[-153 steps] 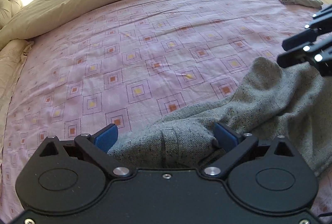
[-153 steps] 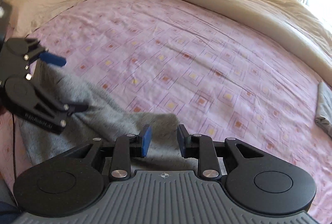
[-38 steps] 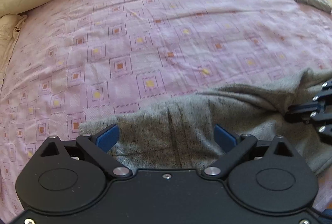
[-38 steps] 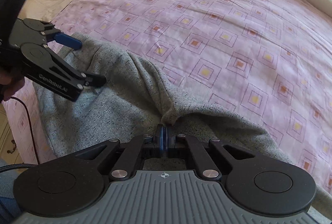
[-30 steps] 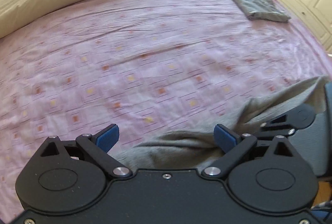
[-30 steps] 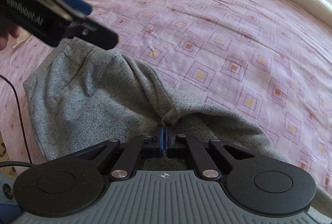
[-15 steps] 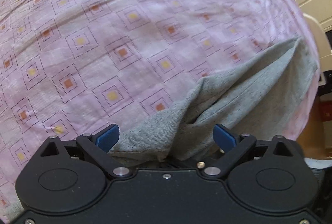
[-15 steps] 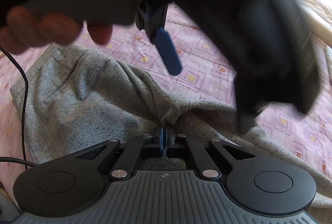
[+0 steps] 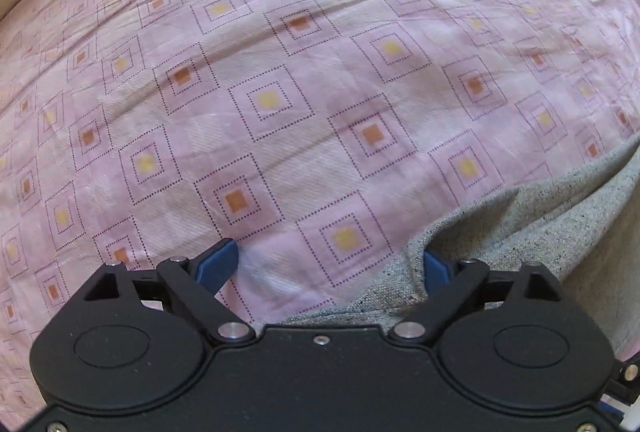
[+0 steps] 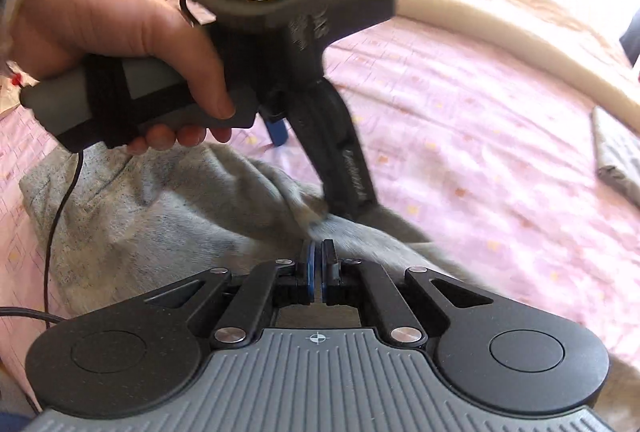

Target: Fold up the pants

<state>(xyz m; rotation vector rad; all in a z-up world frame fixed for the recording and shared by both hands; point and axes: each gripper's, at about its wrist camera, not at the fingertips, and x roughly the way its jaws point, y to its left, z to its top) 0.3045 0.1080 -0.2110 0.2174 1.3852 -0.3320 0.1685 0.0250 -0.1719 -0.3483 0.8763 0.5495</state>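
Pants [image 10: 168, 216]: grey speckled knit, lying rumpled on the pink patterned sheet [image 9: 304, 80] near the bed's edge. One broad flat section spreads to the left in the right wrist view; a raised ridge of fabric runs diagonally across the middle. In the left wrist view an edge [image 9: 516, 228] folds over itself, forming a crease

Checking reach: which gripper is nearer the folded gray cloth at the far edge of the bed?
Left, likely. The left gripper reaches forward past the right gripper, which stays back, pinching the pants. The folded cloth lies well beyond both.
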